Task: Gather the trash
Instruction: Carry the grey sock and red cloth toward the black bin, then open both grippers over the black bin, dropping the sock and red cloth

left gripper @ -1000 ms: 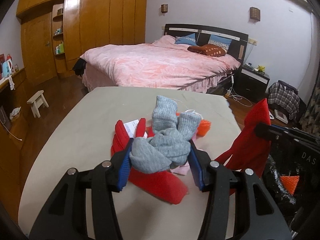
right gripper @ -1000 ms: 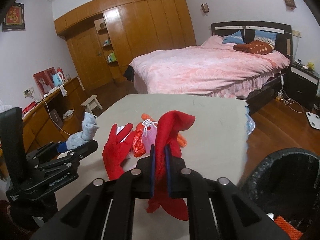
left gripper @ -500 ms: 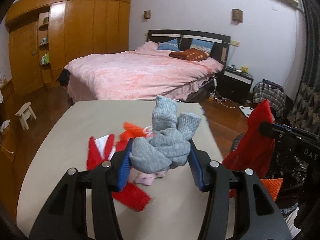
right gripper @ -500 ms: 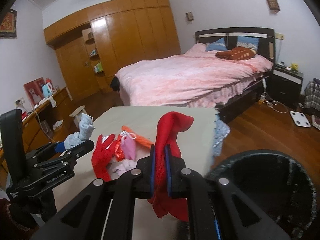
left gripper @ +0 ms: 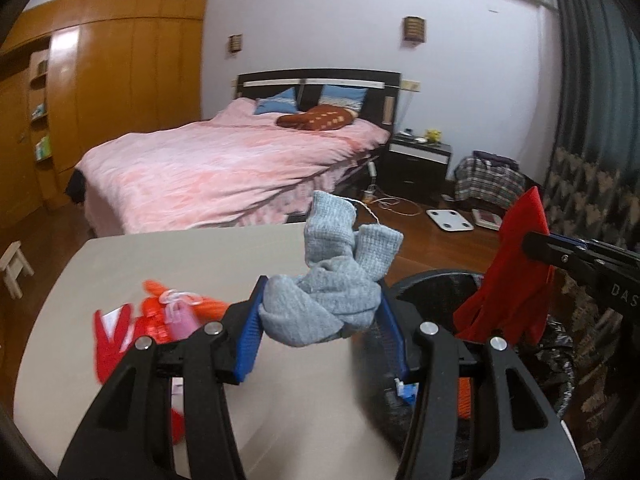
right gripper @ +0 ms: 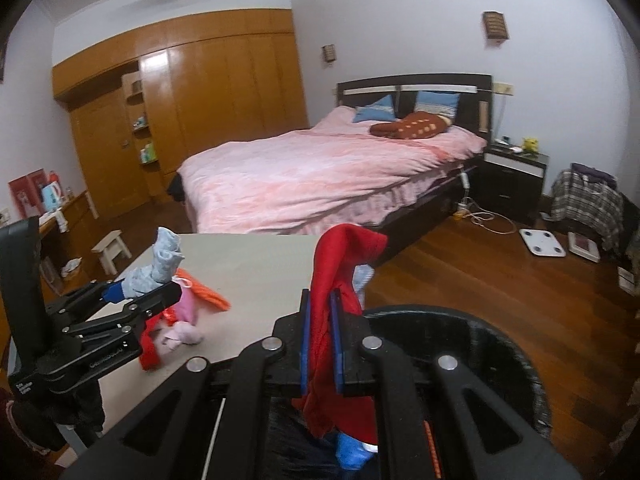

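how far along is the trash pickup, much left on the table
Done: some scraps already lie in the black bin. In hand: the left gripper holds a grey sock bundle, and the right gripper clamps a red cloth above the bin. Left: red, orange and pink items on the table.

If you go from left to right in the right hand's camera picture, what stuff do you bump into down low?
Left gripper holding the grey sock → pink and orange bits on the table → red cloth in the right gripper → black bin.
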`<state>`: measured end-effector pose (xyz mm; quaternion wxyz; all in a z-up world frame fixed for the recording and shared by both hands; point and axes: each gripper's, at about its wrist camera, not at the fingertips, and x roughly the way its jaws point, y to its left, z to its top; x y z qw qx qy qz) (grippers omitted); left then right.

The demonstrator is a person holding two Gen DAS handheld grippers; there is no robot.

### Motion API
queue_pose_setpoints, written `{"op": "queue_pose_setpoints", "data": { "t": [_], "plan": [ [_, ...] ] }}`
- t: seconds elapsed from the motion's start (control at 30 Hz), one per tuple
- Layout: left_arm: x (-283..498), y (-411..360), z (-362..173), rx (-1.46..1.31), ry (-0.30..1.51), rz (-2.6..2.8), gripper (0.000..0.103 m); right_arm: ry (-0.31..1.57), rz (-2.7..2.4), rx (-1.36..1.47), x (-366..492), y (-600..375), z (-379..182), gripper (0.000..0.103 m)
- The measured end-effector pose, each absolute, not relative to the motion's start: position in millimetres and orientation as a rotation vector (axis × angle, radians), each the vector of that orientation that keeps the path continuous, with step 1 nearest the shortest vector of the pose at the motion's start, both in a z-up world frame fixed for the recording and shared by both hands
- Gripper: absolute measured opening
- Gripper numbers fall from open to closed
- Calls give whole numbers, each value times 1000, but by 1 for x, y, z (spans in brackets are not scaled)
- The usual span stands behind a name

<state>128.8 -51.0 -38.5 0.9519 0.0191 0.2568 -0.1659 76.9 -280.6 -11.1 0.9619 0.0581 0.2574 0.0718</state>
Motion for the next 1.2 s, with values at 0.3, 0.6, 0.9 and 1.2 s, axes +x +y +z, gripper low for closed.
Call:
{"op": "queue_pose_setpoints", "data": {
  "t": [0.3, 0.6, 0.9, 1.2],
  "plan": [
    [133, -111, -56, 61, 547, -446, 50, 555, 46, 150, 68, -327, -33, 9],
    [143, -161, -85, 84, 604, -572, 53, 600, -44, 180, 64, -361, -54, 12],
    [143, -155, -101, 104, 626, -575, 74, 582, -135, 192, 51, -372, -62, 83],
    [135, -85, -91, 137, 593, -384, 87, 553, -75, 212, 59, -335, -62, 97]
  ]
}}
